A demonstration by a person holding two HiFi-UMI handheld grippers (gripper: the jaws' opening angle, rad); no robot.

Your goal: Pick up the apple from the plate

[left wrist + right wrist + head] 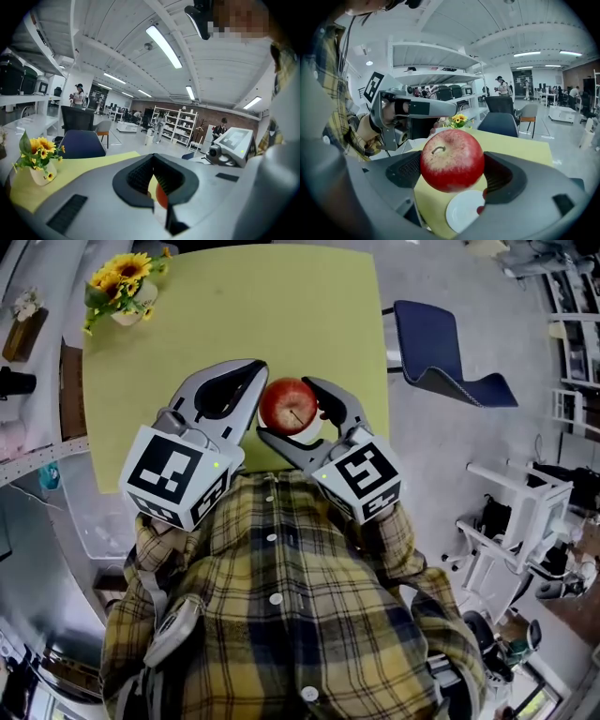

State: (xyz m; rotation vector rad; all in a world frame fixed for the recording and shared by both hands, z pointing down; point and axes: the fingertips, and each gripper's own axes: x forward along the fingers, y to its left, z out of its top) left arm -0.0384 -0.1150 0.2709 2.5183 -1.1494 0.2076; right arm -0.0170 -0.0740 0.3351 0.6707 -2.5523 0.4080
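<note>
A red apple [288, 405] is clamped between the two jaws of my right gripper [296, 418], which is shut on it near the front edge of the yellow-green table [281, 306]. In the right gripper view the apple [452, 160] hangs a little above a small white plate [463, 212], whose rim also shows under the apple in the head view [309, 438]. My left gripper [251, 376] sits just left of the apple with its jaws together and holds nothing. Through its narrow gap [154, 180] a sliver of the apple [161, 197] shows.
A vase of yellow sunflowers [123, 282] stands at the table's far left corner. A blue chair [441, 357] is on the floor to the right of the table. A white rack [511, 521] stands at the right. Shelves and people fill the room's background.
</note>
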